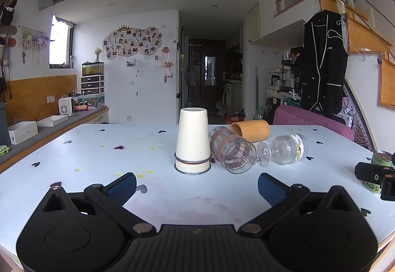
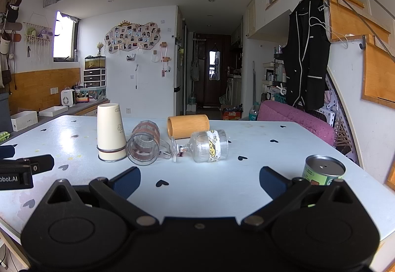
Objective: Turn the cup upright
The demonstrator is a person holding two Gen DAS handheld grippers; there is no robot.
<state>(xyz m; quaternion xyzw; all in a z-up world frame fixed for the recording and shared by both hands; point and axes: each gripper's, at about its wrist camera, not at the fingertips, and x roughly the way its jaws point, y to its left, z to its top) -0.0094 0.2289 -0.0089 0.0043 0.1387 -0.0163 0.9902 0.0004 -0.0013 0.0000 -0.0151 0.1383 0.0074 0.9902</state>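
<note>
From my left tongs [image 1: 197, 183], spread wide and empty, the white cup [image 1: 192, 142] stands mouth-down on the desk [image 1: 74, 158], straight ahead; nothing gripped yet, so I judge reaching comes next. A fallen glass mug [image 1: 233, 152] touches its right side. From my right tongs [image 2: 200, 179], also wide, a goblet [image 2: 206, 146], wooden cup [image 2: 188, 126] and tin [image 2: 323, 169] lie nearby.

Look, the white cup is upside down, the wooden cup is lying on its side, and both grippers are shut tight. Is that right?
Not quite. The white cup is upside down and the wooden cup lies on its side, but the grippers are open. The left wrist view shows the left gripper with its jaws wide apart, and the right wrist view shows the same for the right gripper.
</note>
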